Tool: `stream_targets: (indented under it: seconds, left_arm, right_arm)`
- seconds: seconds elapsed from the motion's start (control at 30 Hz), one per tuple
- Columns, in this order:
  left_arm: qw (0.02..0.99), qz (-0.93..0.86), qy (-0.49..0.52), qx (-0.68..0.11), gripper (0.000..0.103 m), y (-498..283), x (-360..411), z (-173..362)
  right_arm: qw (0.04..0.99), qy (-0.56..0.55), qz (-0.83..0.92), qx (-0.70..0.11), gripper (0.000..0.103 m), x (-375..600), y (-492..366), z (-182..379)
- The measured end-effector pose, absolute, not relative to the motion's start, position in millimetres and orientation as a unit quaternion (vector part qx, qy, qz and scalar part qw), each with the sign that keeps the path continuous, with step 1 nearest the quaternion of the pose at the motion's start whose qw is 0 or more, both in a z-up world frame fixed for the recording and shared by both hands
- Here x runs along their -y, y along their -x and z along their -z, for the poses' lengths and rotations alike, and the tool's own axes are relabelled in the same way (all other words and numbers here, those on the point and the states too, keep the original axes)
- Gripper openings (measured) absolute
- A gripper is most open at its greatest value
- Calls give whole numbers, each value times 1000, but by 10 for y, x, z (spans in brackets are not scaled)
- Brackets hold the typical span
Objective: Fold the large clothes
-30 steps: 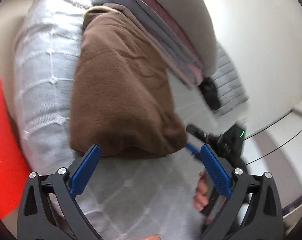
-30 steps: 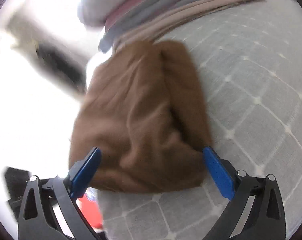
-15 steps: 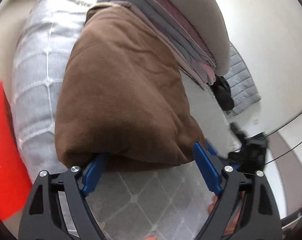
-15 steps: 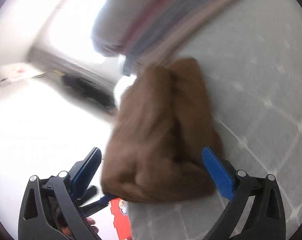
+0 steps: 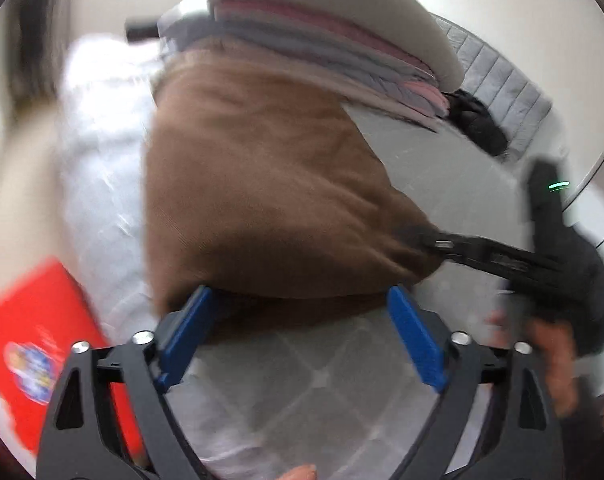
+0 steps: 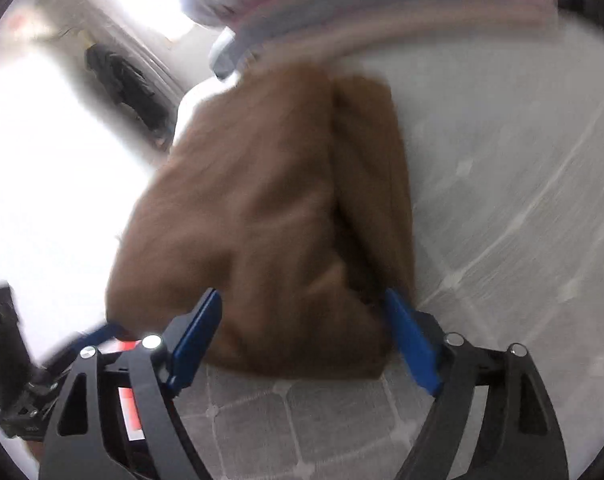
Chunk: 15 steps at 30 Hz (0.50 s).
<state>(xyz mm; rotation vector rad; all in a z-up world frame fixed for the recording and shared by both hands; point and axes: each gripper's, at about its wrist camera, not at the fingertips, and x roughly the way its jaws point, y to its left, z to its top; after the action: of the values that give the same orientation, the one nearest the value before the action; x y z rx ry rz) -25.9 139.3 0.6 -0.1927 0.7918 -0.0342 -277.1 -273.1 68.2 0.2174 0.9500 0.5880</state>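
While one folded brown garment (image 5: pixel 261 184) lies on quilt (image 5: pixel 322 380), left gripper (image 5: pixel 297 332) fingers opening, right gripper (image 6: pixel 302 332) fingers closing, both unclenched.

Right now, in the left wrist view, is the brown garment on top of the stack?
No, the brown garment lies on the quilt beside the stack.

Grey quilted bedspread (image 5: pixel 322 384), red box (image 5: pixel 33 344), white wall (image 5: pixel 522 8)

The right gripper (image 5: pixel 418 236) reached the brown garment (image 5: pixel 261 184) at its right corner, jaws closing; the left gripper (image 5: pixel 302 320), after narrowing, was opening again.
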Motion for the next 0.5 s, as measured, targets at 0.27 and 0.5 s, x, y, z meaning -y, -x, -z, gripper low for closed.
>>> stream_targets:
  seconds: [0.27, 0.5]
  left_arm:
    - [933, -109, 51, -339, 95, 408, -1465, -274]
    - [933, -107, 30, -343, 96, 506, -1335, -271]
  right_arm:
    - [921, 27, -154, -358, 97, 2431, 3676, -1029]
    - [917, 27, -152, -367, 97, 2209, 3048, -749]
